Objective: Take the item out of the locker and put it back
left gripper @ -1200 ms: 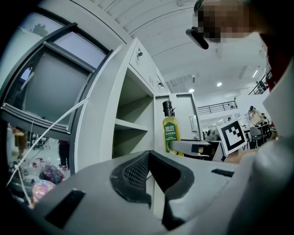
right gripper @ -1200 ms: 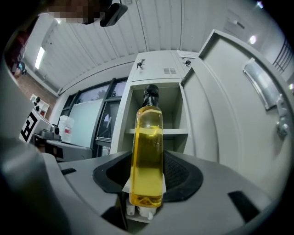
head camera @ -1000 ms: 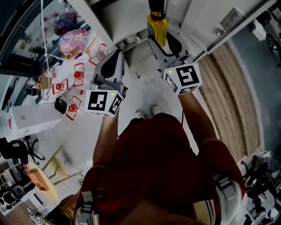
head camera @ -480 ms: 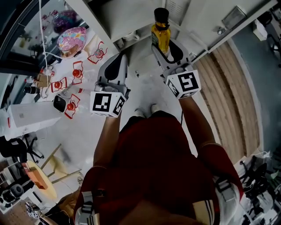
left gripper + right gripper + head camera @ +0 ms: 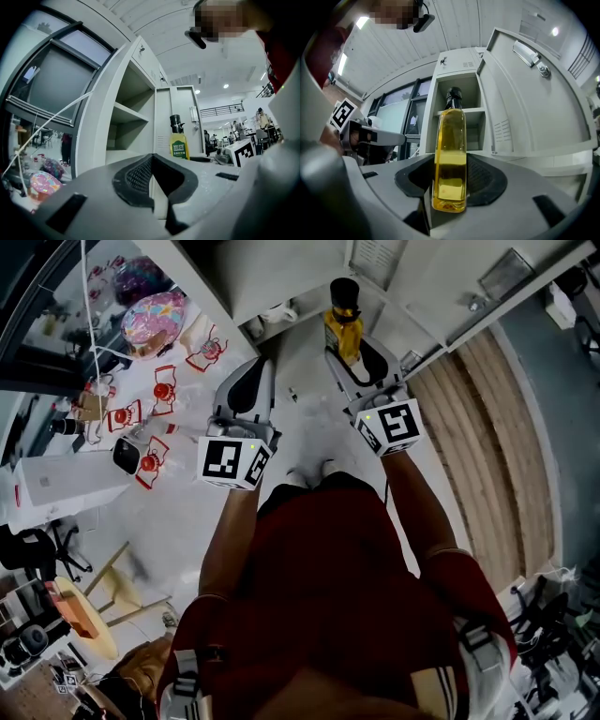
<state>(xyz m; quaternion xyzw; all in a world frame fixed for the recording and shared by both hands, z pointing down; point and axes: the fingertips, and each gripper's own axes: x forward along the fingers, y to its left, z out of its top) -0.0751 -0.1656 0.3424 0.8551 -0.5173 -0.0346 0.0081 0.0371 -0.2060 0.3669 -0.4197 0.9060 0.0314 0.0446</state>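
A tall bottle of yellow oil [image 5: 450, 159] with a black cap stands upright between my right gripper's [image 5: 450, 180] dark pads, which are shut on its lower body. In the head view the bottle [image 5: 344, 326] is just in front of the open grey locker [image 5: 281, 277], above the right gripper [image 5: 354, 354]. The locker's shelves [image 5: 461, 110] show behind the bottle, with its door [image 5: 525, 103] swung open to the right. My left gripper [image 5: 153, 161] is shut and empty, held level beside the right one; from it the bottle [image 5: 178, 140] shows to the right of the locker compartments [image 5: 126, 126].
On the floor to the left lie a colourful patterned ball [image 5: 155, 322], several small red-and-white items [image 5: 161, 395] and a white box [image 5: 66, 488]. A wooden floor strip [image 5: 487, 427] runs on the right. The person's shoes [image 5: 314, 474] are below the grippers.
The right gripper has drawn the bottle a little back from the locker toward the person. The left gripper has shifted slightly right alongside it.
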